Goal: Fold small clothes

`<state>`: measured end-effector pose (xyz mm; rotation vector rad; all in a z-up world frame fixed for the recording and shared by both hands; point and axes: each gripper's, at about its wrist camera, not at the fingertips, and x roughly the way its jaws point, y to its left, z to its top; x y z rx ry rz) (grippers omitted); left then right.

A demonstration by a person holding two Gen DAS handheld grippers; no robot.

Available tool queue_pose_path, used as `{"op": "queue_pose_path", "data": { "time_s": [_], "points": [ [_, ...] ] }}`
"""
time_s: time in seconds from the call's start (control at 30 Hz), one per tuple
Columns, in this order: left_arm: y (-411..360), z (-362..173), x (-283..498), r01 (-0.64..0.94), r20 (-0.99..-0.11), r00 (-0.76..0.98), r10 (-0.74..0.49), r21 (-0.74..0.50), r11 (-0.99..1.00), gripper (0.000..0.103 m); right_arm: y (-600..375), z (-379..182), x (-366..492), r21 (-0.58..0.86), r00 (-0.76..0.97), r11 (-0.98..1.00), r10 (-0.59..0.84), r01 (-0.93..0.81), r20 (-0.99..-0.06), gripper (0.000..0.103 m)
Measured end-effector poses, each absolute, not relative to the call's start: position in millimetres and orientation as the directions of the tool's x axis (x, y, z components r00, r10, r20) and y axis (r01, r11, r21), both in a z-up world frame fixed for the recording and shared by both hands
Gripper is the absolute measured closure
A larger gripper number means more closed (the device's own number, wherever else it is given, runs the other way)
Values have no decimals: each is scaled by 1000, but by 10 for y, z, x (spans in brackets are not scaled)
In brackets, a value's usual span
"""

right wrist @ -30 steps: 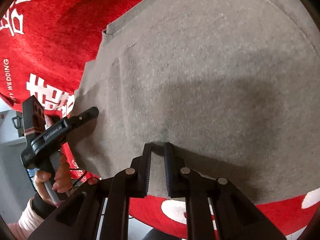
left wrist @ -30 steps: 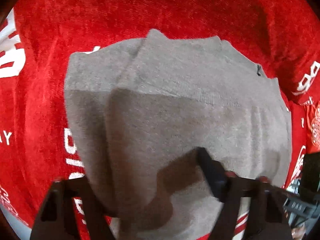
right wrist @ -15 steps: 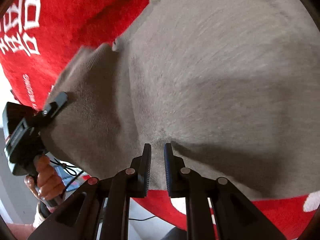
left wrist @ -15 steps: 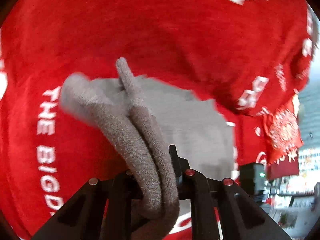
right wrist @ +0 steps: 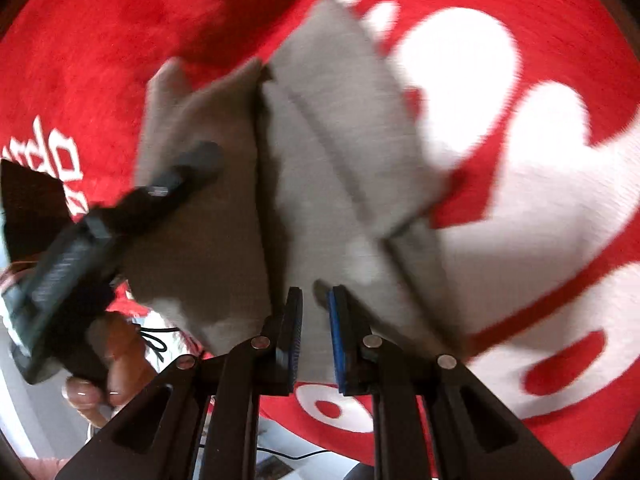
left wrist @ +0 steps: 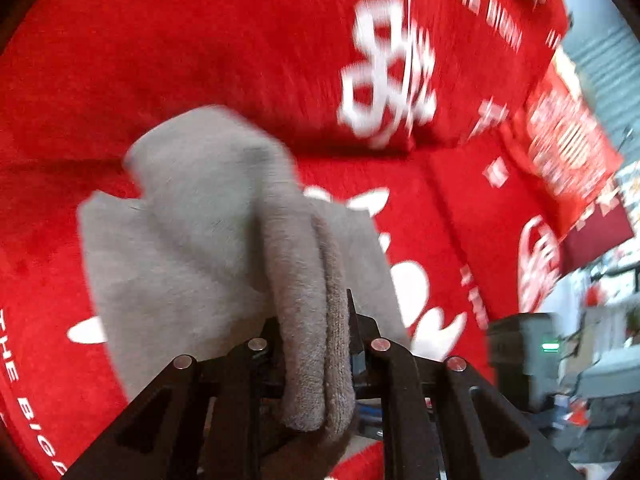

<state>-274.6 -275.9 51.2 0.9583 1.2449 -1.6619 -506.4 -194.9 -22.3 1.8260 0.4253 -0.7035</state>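
Both the left gripper [left wrist: 316, 344] and the right gripper [right wrist: 314, 336] clench doubled edges of the grey garment [left wrist: 208, 240], suspending it ahead of them above the red cloth [left wrist: 200, 40] for folding.

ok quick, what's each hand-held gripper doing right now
left hand-held gripper: closed on a bunched fold of the grey garment
right hand-held gripper: closed on the garment's edge

fuzzy grey knit garment [left wrist: 192, 240]
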Motion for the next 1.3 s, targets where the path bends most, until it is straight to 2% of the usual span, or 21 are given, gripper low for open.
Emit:
{"op": "queue_pose_path", "data": {
  "time_s": [0.17, 0.2, 0.23, 0.27, 0.3, 0.33, 0.37, 0.4, 0.43, 0.47, 0.63, 0.7, 0.8, 0.87, 0.9, 0.93, 0.97, 1.03, 1.1, 1.17, 1.3],
  "points": [
    [-2673, 191, -3062, 949, -963, -233, -134, -196, -245, 83, -1905, -262, -5154, 735, 777, -376, -60, 564, -627, 88],
    [-2640, 216, -3066, 950, -965, -223, -139, -184, -252, 71, -1912, -266, -5199, 737, 779, -378, -62, 561, -624, 88],
    [-2617, 265, -3085, 949, -963, -225, -146, -182, -258, 51, -1922, -254, -5216, 742, 783, -383, -73, 550, -618, 87],
    [-2604, 299, -3099, 951, -964, -215, -157, -170, -259, 38, -1925, -250, -5250, 747, 786, -386, -82, 541, -612, 87],
    [-2588, 345, -3118, 954, -965, -195, -176, -145, -263, 18, -1951, -252, -5247, 754, 791, -391, -96, 528, -605, 87],
    [-2565, 416, -3115, 956, -962, -171, -210, -111, -270, 14, -1995, -245, -5307, 763, 800, -401, -113, 507, -590, 78],
    [-2537, 493, -3097, 958, -957, -154, -245, -83, -276, 14, -2011, -246, -5345, 779, 816, -418, -138, 466, -562, 68],
    [-2521, 551, -3063, 959, -954, -146, -262, -71, -276, 14, -2021, -248, -5375, 792, 828, -432, -160, 431, -538, 44],
    [-2503, 622, -3003, 962, -951, -145, -273, -70, -265, 14, -2044, -251, -5409, 808, 841, -445, -190, 385, -506, 36],
    [-2489, 677, -2940, 966, -949, -145, -279, -74, -249, 14, -2060, -253, -5449, 828, 856, -454, -227, 329, -464, 35],
    [-2437, 759, -2371, 989, -958, -129, -257, -105, -106, 14, -2235, -306, -5583, 845, 881, -479, -262, 236, -395, 35],
    [-2422, 668, -2149, 989, -969, -142, -201, -134, -54, 14, -2397, -301, -5502, 845, 888, -466, -228, 261, -400, 35],
    [-2361, 535, -1887, 994, -981, -101, -169, -105, 18, 14, -2596, -291, -5351, 819, 867, -442, -157, 367, -474, 35],
    [-2302, 483, -1754, 994, -983, -75, -169, -87, 60, 14, -2753, -229, -5241, 788, 833, -396, -95, 471, -545, 35],
    [-2271, 470, -1700, 993, -982, -78, -170, -91, 75, 14, -2797, -204, -5146, 774, 815, -373, -75, 512, -575, 44],
    [-2242, 442, -1635, 991, -983, -80, -168, -97, 96, 14, -2850, -138, -5065, 740, 772, -324, -41, 590, -634, 77],
    [-2223, 426, -1601, 990, -983, -73, -170, -93, 109, 14, -2908, -45, -4941, 680, 702, -244, 4, 692, -713, 89],
    [-2181, 384, -1542, 988, -984, -61, -169, -83, 127, 14, -2919, 177, -4806, 621, 624, -113, -10, 776, -781, 89],
    [-2160, 343, -1524, 988, -984, -57, -166, -80, 133, 14, -2876, 417, -4788, 607, 605, -20, -65, 794, -794, 89],
    [-2130, 342, -1523, 988, -982, -55, -179, -79, 134, 14, -2781, 493, -4912, 599, 594, -20, -108, 801, -797, 89],
    [-2106, 295, -1532, 989, -981, -60, -184, -84, 125, 14, -2694, 133, -5160, 551, 548, -120, -62, 826, -834, 89]
  ]
}}
